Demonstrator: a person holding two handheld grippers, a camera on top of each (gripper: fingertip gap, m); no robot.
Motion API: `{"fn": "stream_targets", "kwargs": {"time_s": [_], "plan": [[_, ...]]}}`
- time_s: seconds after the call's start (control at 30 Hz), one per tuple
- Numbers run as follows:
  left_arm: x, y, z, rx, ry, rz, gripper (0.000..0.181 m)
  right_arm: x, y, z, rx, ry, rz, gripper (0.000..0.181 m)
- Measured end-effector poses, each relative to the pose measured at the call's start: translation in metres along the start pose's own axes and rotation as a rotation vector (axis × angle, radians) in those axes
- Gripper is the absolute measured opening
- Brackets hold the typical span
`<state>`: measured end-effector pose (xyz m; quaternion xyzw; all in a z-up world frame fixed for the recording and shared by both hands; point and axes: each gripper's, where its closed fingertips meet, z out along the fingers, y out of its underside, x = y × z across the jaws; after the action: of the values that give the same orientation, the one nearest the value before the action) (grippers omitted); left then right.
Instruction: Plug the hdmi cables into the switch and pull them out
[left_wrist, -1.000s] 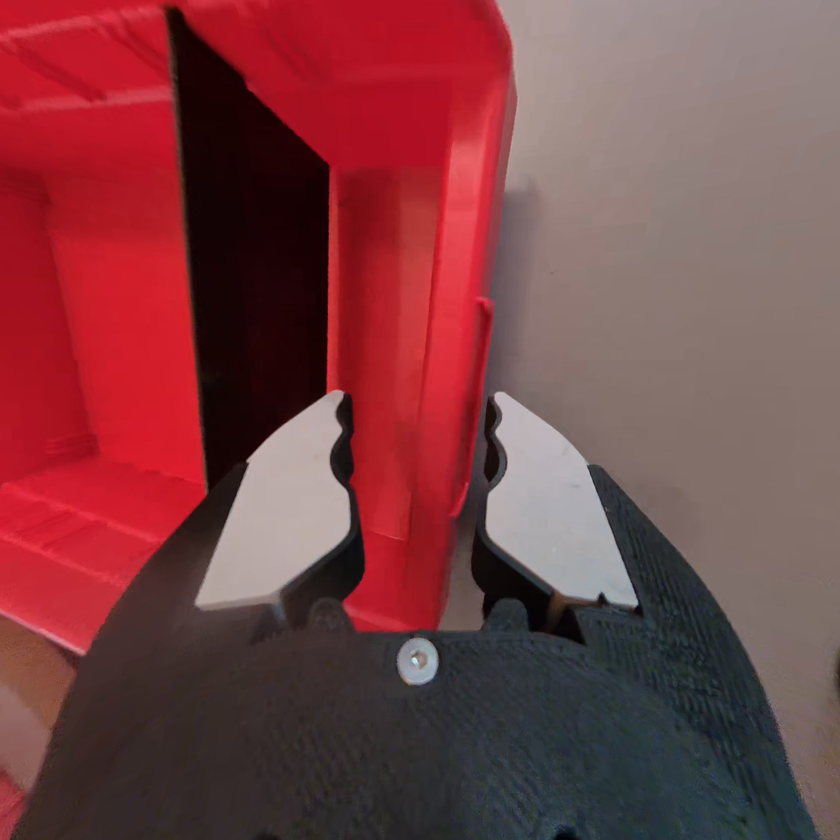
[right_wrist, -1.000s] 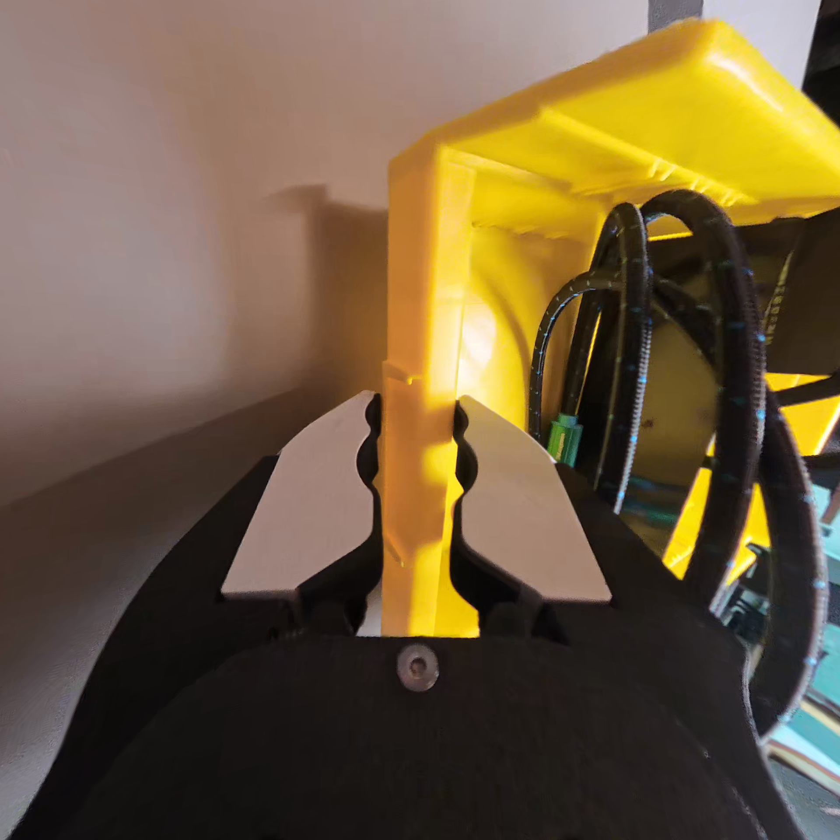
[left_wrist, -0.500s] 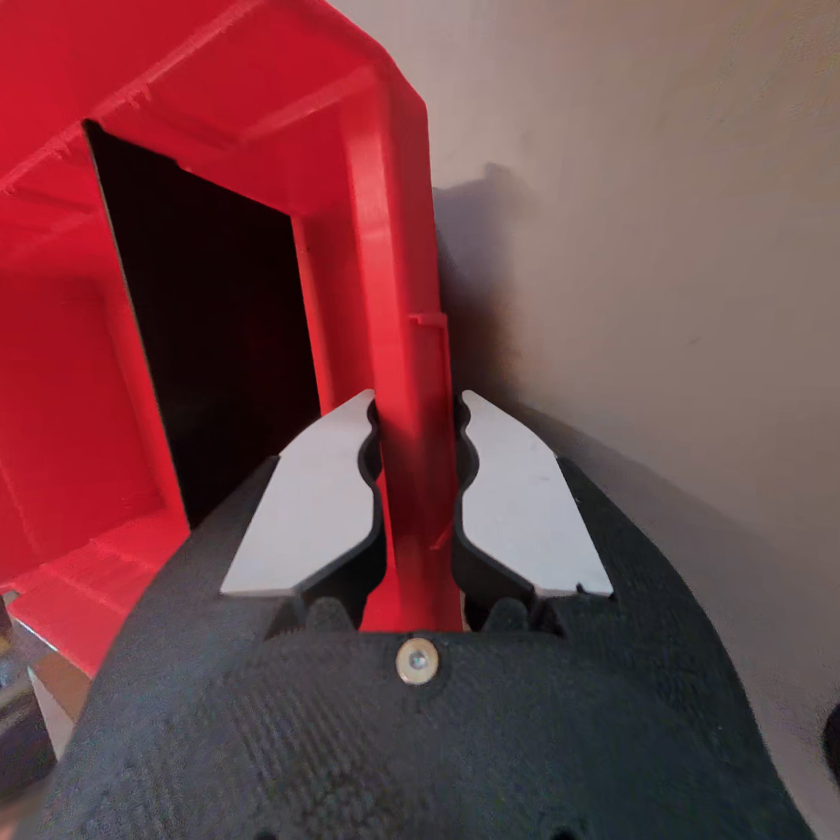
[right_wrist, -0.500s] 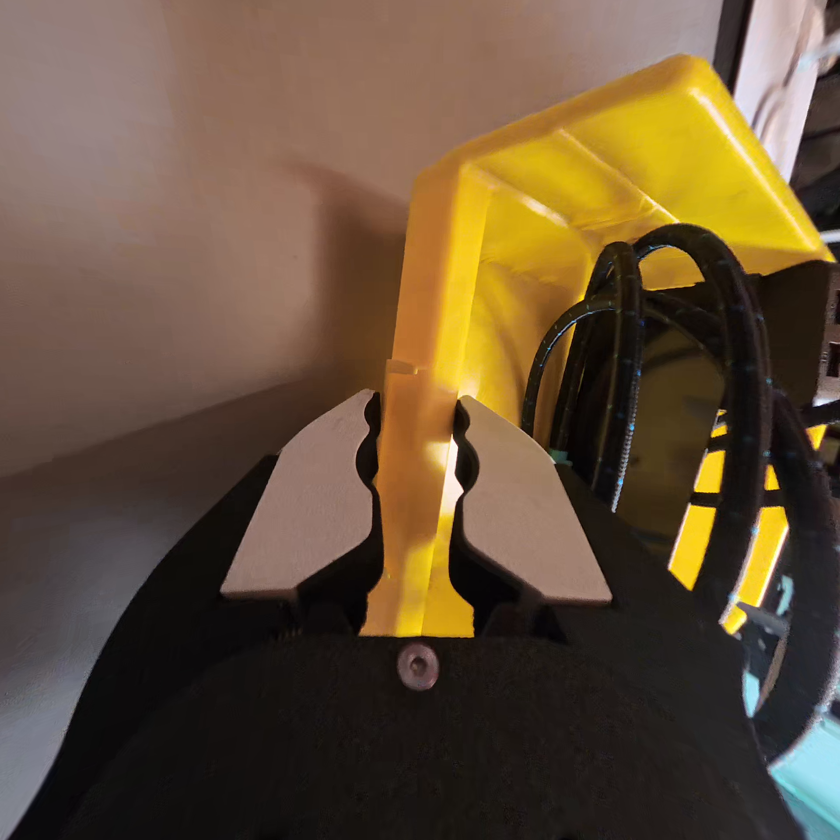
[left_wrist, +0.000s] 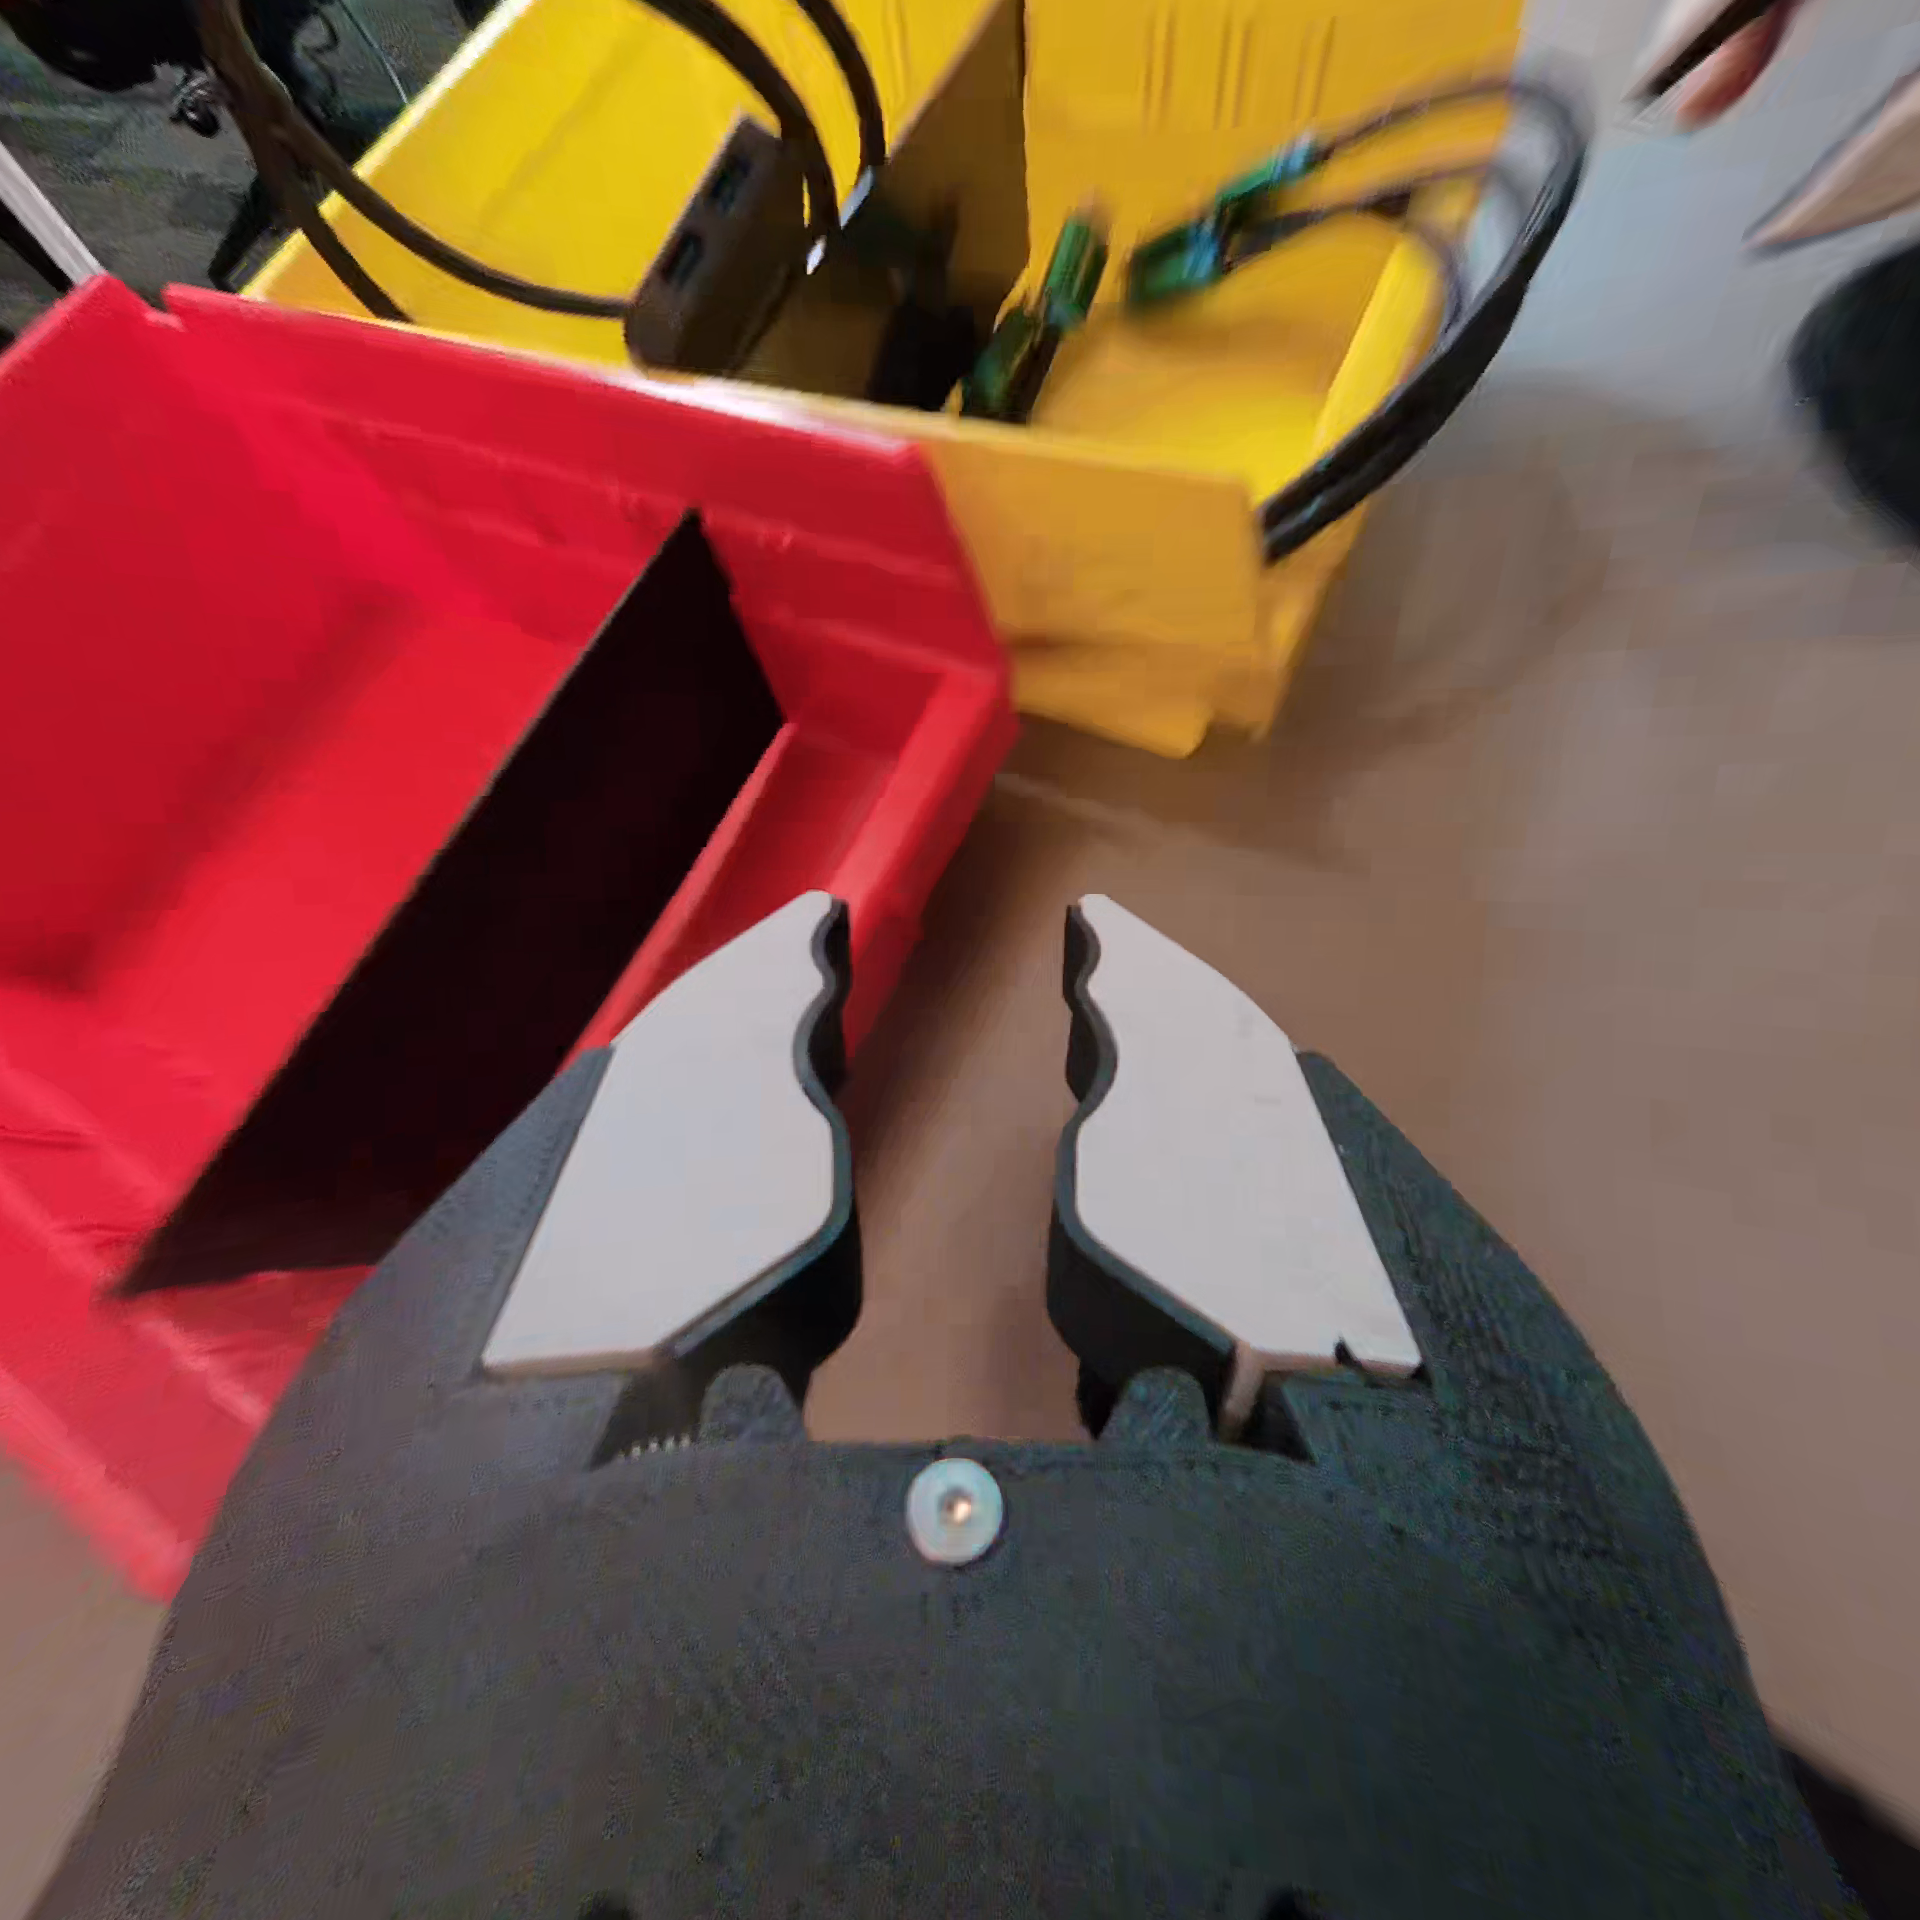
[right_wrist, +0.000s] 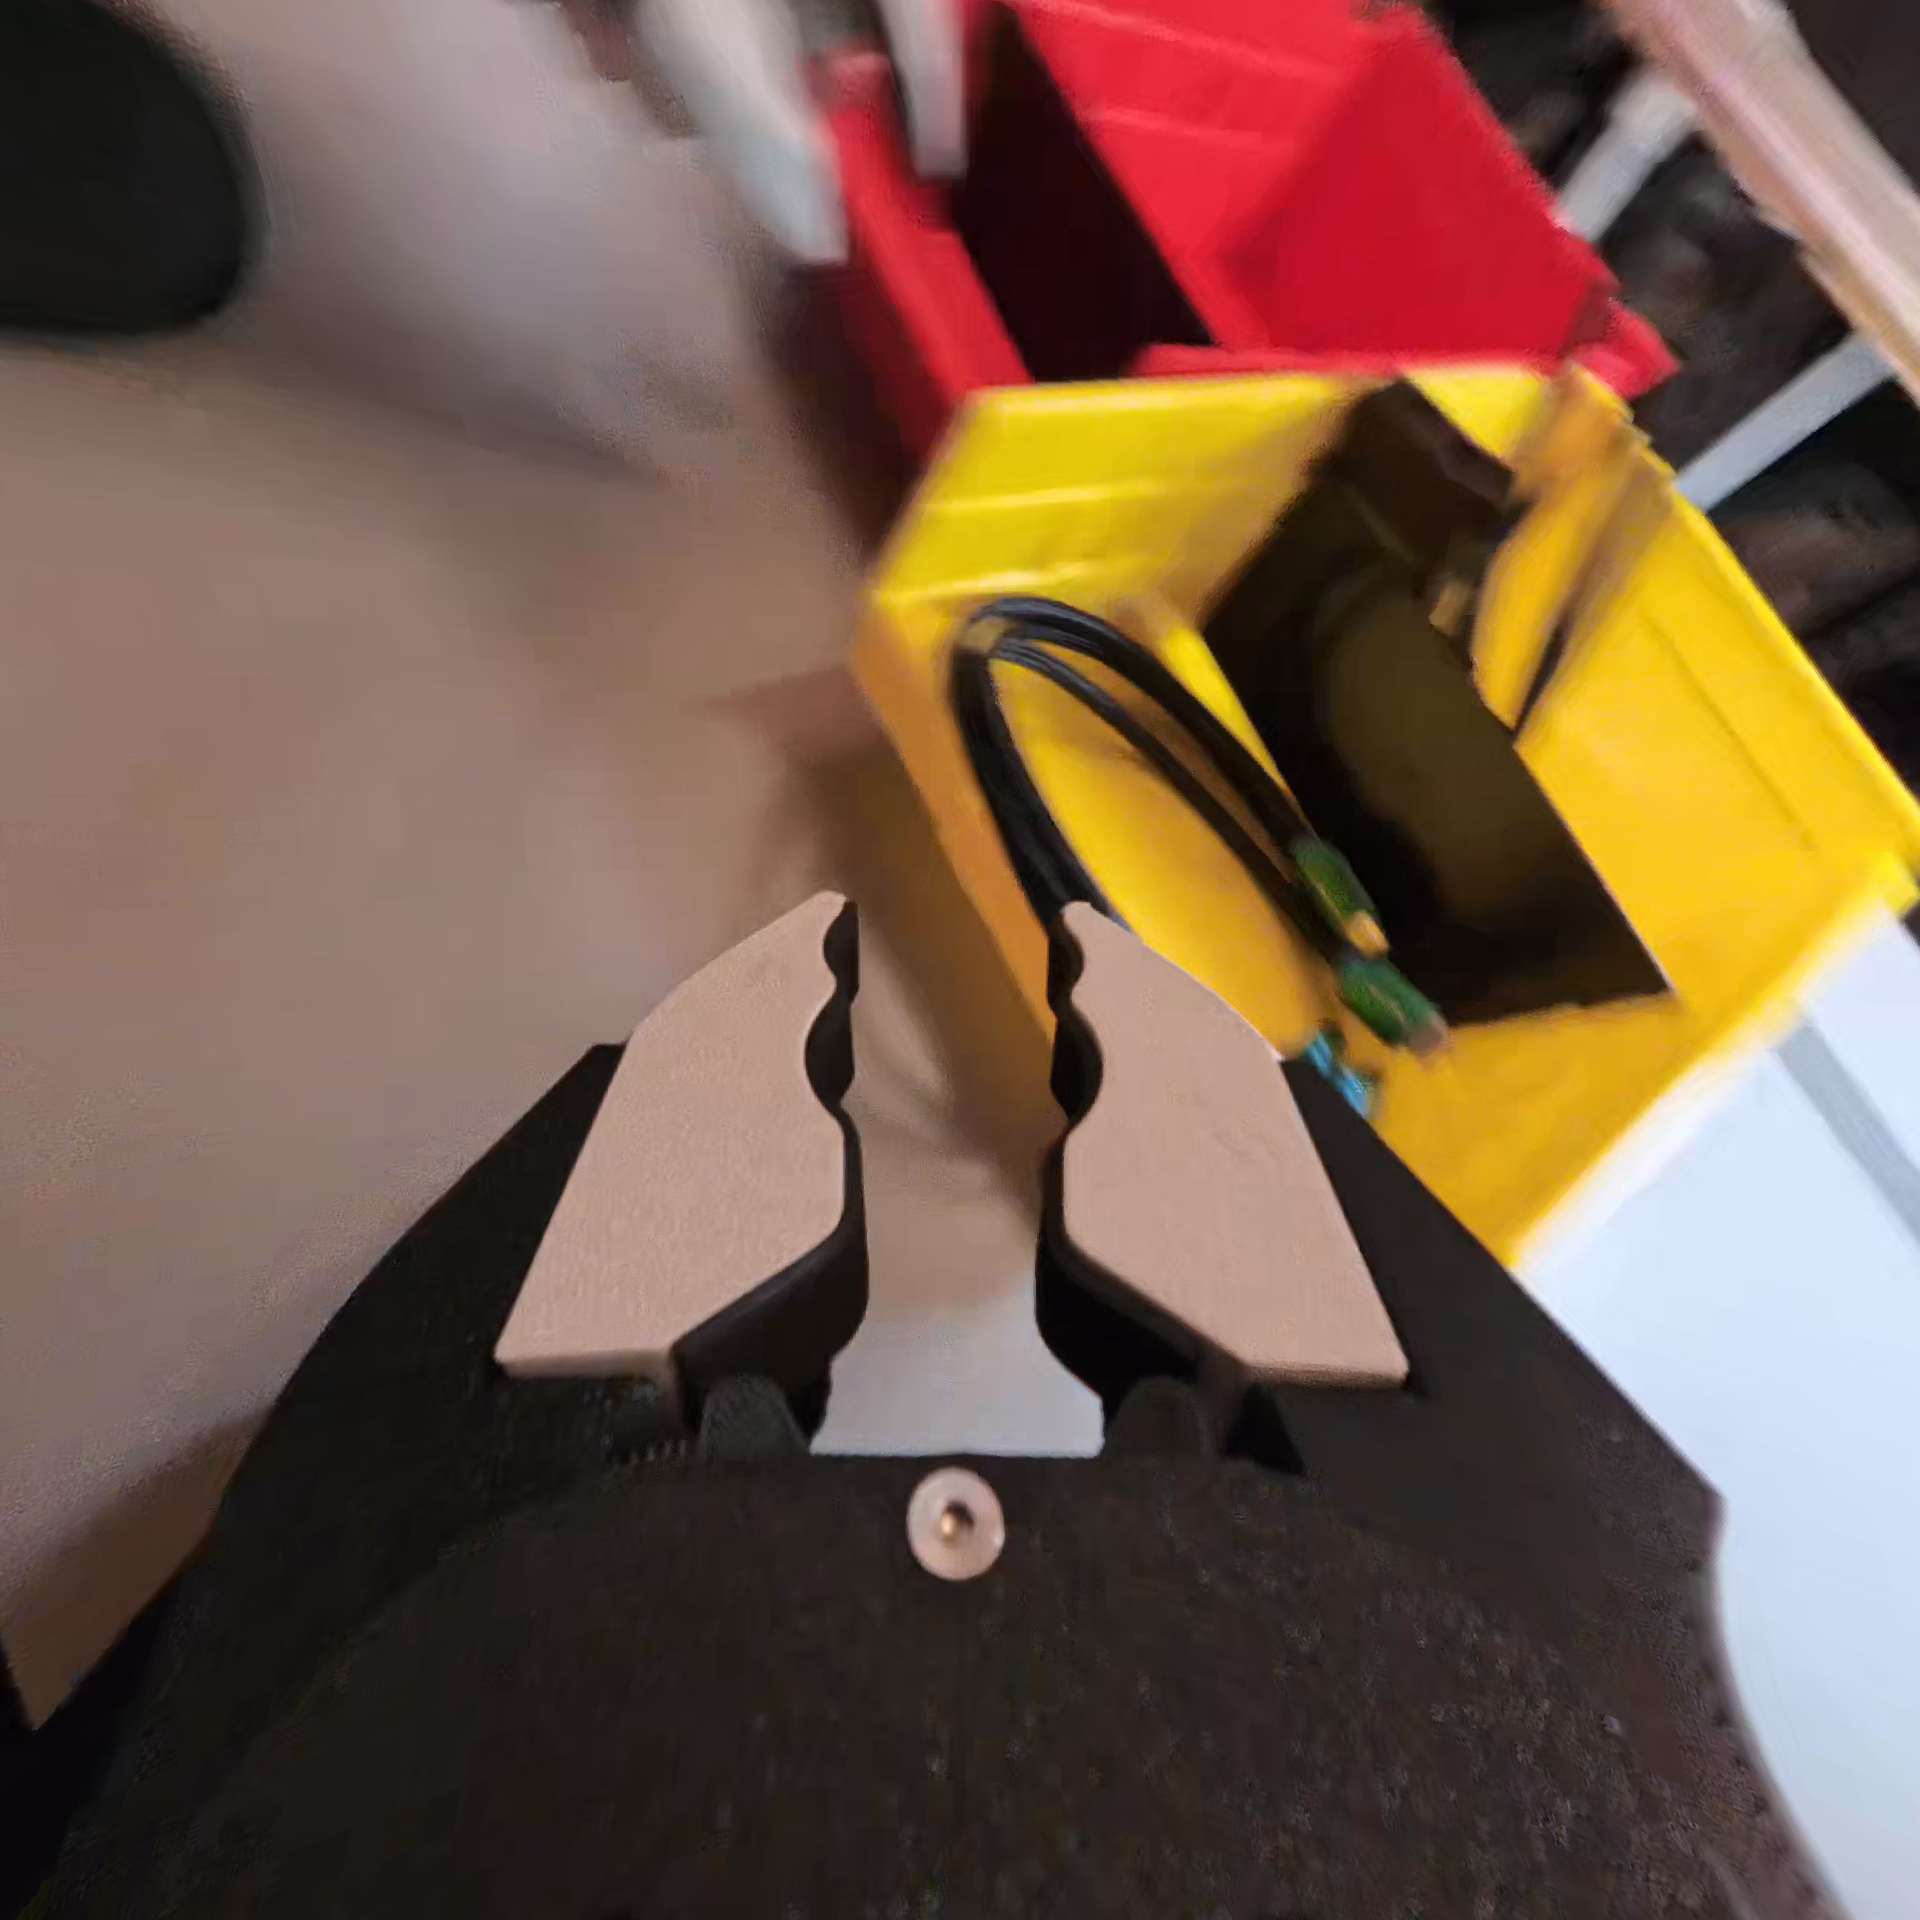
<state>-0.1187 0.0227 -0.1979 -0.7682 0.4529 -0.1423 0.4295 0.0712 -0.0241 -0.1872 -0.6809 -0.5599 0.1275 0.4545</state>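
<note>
Black plastic and pale grey pads filled the near part of both views: the left gripper and the right gripper each hung above the tan counter, tipped down toward it, jaws parted to a moderate gap and holding nothing.

Just past the left gripper sat the red bin, its corner close beside the left pad, a dark divider standing inside it. Beyond that, touching or nearly so, was the yellow bin. In it lay the black cables with their green-bodied plugs, and a dark box with ports, which I took for the switch, leaned at the far side. One loop of cable hung out over the yellow wall on the right.

From where I stood the risks looked plain enough. Both views were smeared, so any reach made at that pace could strike a bin wall and shove it along the counter. The cables were coiled together, and pinching a loop rather than a plug body would drag the whole tangle, perhaps the switch too. A plug gripped askew would likely jam at the port. The loop draped over the wall could snag a jaw on the way in.
</note>
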Motion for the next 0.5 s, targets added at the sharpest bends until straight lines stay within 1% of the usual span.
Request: {"fn": "stream_targets", "kwargs": {"time_s": [0.07,0.13,0.2,0.3,0.37,0.43,0.47,0.5], "plan": [[0.020,-0.010,0.000,0.069,0.029,-0.126,0.039,0.038,0.018,-0.017,0.042,0.158,0.190,0.034],[0.036,-0.017,0.010,0.097,0.031,-0.206,0.040,0.074,0.039,-0.029,0.079,0.301,0.391,0.034],[0.045,-0.026,0.025,0.118,0.000,-0.253,0.042,0.098,0.055,-0.032,0.112,0.382,0.523,0.035],[0.044,-0.041,0.053,0.165,-0.106,-0.320,0.052,0.112,0.067,-0.011,0.102,0.364,0.669,0.044],[0.036,-0.047,0.068,0.183,-0.189,-0.353,0.052,0.119,0.073,0.004,0.070,0.371,0.698,0.043],[0.035,-0.051,0.080,0.181,-0.204,-0.402,0.047,0.120,0.077,0.016,0.047,0.367,0.715,0.036],[0.033,-0.053,0.084,0.180,-0.218,-0.421,0.043,0.121,0.074,0.019,0.072,0.359,0.727,0.035],[0.030,-0.055,0.087,0.191,-0.246,-0.434,0.040,0.123,0.072,0.018,0.092,0.367,0.736,0.020]]}}
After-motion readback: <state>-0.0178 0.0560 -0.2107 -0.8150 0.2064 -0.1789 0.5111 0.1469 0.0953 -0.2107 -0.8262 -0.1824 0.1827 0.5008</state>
